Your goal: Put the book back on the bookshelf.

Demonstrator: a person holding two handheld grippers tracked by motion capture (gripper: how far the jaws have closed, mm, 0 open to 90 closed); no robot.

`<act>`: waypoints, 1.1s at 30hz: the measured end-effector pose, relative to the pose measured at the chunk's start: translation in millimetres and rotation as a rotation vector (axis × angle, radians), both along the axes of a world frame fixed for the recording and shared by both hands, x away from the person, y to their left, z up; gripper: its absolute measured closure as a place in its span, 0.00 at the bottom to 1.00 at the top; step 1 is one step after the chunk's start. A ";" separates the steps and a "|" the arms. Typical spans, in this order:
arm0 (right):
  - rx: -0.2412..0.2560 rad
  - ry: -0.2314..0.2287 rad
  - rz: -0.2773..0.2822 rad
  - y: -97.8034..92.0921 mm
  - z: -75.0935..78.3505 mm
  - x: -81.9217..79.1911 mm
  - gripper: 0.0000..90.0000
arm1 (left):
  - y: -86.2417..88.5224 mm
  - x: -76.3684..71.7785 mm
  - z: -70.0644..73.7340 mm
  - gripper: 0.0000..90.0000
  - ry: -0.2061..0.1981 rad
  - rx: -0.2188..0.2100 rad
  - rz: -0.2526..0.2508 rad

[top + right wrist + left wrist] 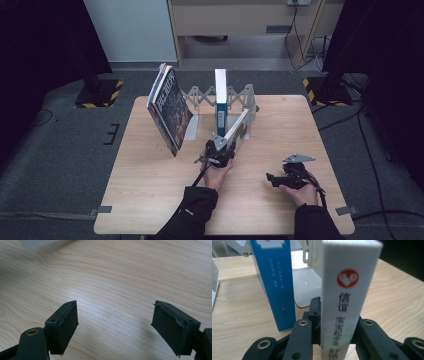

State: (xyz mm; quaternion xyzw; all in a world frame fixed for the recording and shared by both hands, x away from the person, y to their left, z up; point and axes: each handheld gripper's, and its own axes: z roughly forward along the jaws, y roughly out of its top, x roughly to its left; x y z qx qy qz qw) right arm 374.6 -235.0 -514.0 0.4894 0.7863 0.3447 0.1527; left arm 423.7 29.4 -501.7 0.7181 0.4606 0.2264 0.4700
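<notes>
A white book (237,129) leans in the white expanding book rack (235,98), and my left gripper (220,149) is shut on its lower spine. In the left gripper view the white spine (347,297) with a red heart logo stands clamped between the two black jaws. A blue book (220,102) stands upright in the rack just left of it, its blue spine (277,282) showing close by. My right gripper (274,178) rests low over the table at the front right, open, with bare wood between its pads (63,323).
A large dark-covered book (170,109) leans at the rack's left end against a grey bookend. The wooden table (150,190) has free room at the front left and far right. Black stands and cables sit on the floor around.
</notes>
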 end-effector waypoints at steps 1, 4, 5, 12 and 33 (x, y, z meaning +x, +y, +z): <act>0.000 0.002 0.001 -0.1 0.1 0.0 0.23 | -1.5 0.1 -1.7 0.81 0.004 0.006 -0.002; 0.001 0.002 -0.002 0.0 -0.2 0.2 0.23 | -4.9 1.1 -7.8 0.81 0.010 0.023 -0.003; -0.002 0.002 0.000 -0.1 -0.5 0.3 0.23 | -5.5 1.0 -8.4 0.81 0.002 0.023 -0.002; -0.011 0.019 0.002 -0.1 -1.8 0.5 0.22 | -2.2 0.4 -6.1 0.76 0.005 0.013 -0.035; -0.017 0.021 0.006 0.4 -2.6 0.5 0.21 | 5.8 -5.7 17.0 0.78 -0.014 -0.026 -0.073</act>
